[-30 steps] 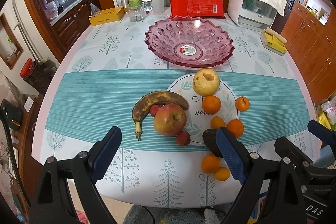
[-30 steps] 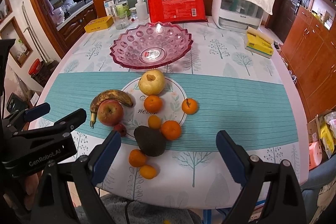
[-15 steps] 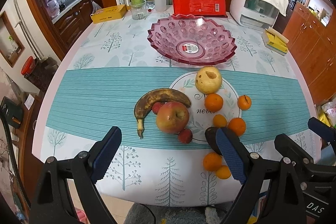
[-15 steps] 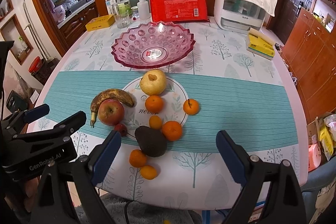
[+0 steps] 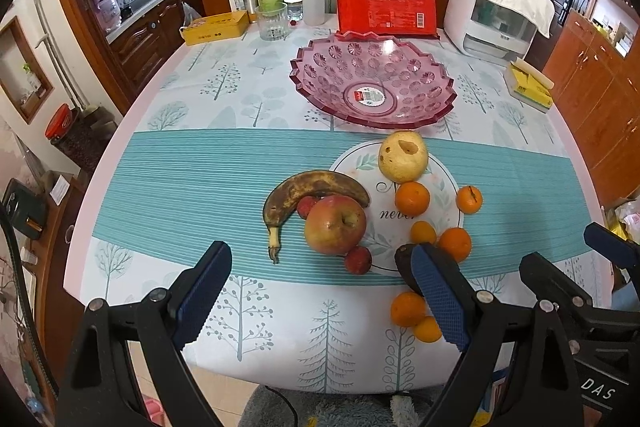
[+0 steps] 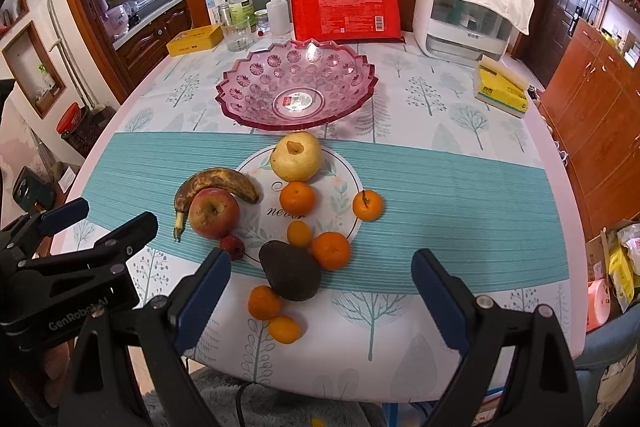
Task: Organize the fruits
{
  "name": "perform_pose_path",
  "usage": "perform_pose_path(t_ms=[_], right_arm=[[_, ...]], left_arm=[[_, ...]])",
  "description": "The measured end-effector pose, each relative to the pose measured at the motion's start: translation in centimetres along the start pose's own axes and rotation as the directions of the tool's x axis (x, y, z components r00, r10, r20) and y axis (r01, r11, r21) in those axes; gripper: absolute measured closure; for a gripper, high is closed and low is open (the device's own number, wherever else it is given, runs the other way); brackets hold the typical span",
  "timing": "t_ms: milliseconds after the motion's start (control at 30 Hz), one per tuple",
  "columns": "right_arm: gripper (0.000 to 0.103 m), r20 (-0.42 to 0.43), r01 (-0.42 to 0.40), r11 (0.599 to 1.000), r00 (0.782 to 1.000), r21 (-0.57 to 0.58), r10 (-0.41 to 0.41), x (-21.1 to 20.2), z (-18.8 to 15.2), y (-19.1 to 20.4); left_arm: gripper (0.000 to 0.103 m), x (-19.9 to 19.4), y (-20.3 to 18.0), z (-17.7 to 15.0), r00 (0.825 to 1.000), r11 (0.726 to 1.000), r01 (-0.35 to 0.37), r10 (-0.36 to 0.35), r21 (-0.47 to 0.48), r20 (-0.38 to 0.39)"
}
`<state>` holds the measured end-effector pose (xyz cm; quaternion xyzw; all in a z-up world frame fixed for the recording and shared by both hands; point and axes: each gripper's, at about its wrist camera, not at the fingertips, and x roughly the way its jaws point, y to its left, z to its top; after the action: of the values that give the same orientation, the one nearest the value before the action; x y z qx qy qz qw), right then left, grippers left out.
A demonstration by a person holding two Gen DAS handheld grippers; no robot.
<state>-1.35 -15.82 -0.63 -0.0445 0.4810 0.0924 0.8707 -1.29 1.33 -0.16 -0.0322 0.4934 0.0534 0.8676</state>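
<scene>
An empty pink glass bowl stands mid-table. In front of it lie loose fruits: a yellow pear, a browned banana, a red apple, a dark avocado and several small oranges. My left gripper is open above the near table edge, short of the apple. My right gripper is open too, hovering near the avocado. Neither holds anything.
At the table's back stand a red package, bottles and a glass, a yellow tin and a white appliance. A yellow sponge pack lies at the right. Wooden cabinets flank the table.
Both grippers have shifted slightly, so the fruits sit a little lower and nearer in view. No fruit has moved; both stay open.
</scene>
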Motion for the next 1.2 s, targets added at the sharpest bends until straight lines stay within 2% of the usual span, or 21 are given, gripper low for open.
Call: perform_pose_path(t_ms=[533, 833, 1067, 1200], right_arm=[[0.010, 0.048, -0.013, 1.000, 0.999, -0.007, 0.013, -1.4, 1.2, -0.7], [0.010, 0.049, -0.023, 1.000, 0.999, 0.012, 0.022, -0.8, 1.3, -1.9], [0.010, 0.015, -0.087, 0.996, 0.996, 0.014, 0.087, 1.0, 1.4, -2.3], [0.010, -0.017, -0.132, 0.991, 0.991, 0.024, 0.133, 2.3, 1.3, -2.2]], left_arm=[[0.012, -2.4, 0.3, 0.6, 0.998, 1.000, -0.023, 0.024, -0.013, 0.050], [0.012, -2.1, 0.3, -0.3, 0.999, 0.999, -0.030, 0.030, -0.014, 0.026], [0.012, -0.6, 1.1, -0.9, 0.999, 0.999, -0.035, 0.034, -0.041, -0.024], [0.012, 0.9, 1.7, -1.1, 0.998, 0.998, -0.013, 0.010, -0.057, -0.061]])
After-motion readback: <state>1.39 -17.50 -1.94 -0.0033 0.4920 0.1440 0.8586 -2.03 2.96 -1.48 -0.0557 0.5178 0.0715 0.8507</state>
